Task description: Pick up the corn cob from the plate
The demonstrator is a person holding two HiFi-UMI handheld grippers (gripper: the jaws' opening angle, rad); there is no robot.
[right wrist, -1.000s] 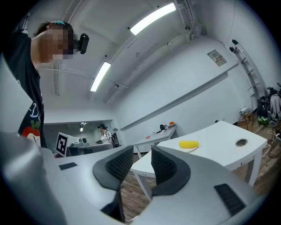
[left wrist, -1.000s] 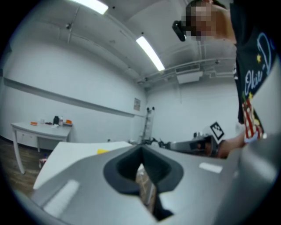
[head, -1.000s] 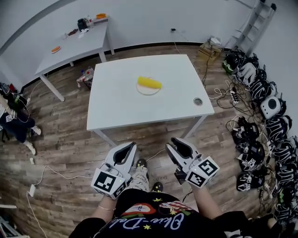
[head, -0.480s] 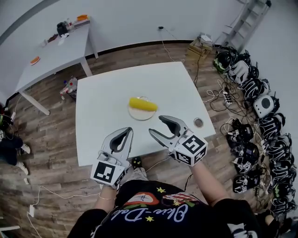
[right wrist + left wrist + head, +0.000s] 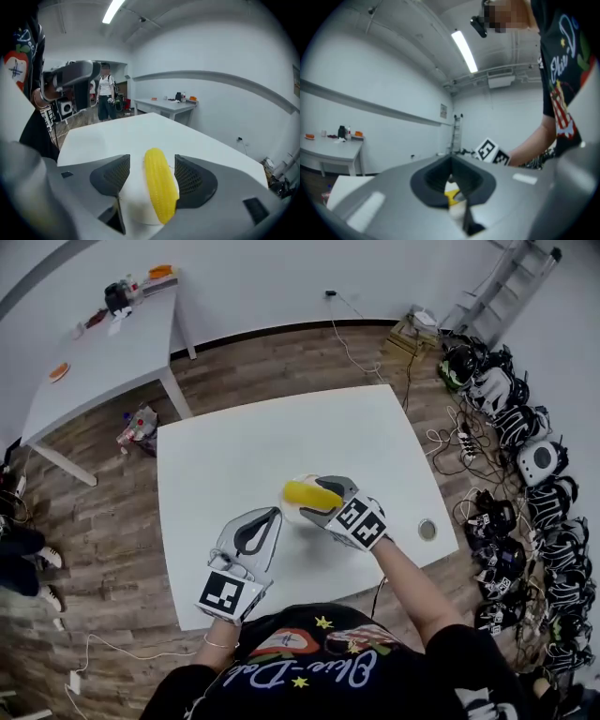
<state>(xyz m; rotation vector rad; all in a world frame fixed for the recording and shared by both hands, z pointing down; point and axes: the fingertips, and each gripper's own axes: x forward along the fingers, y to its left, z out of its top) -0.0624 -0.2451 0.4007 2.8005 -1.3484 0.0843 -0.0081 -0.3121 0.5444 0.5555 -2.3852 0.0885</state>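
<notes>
Zero squeeze yet: spotted corn cob (image 5: 159,190) lying on plate (image 5: 133,208) on the bench (image 5: 234,456), between right gripper (image 5: 151,169) jaws opening wide. Looked stiff, light, roll-prone; figured on pinching mid-length. Left gripper (image 5: 272,517) seemingly clenched, empty.

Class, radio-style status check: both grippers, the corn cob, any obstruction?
Right gripper, jaws opening, astride the corn cob, no grip yet. Left gripper shut, empty. Corn cob lies on plate. Nothing blocking.

White walls (image 5: 262,277), wood-plank floor (image 5: 103,549), white table (image 5: 234,456), side table (image 5: 103,362), ceiling strip light (image 5: 464,45)
</notes>
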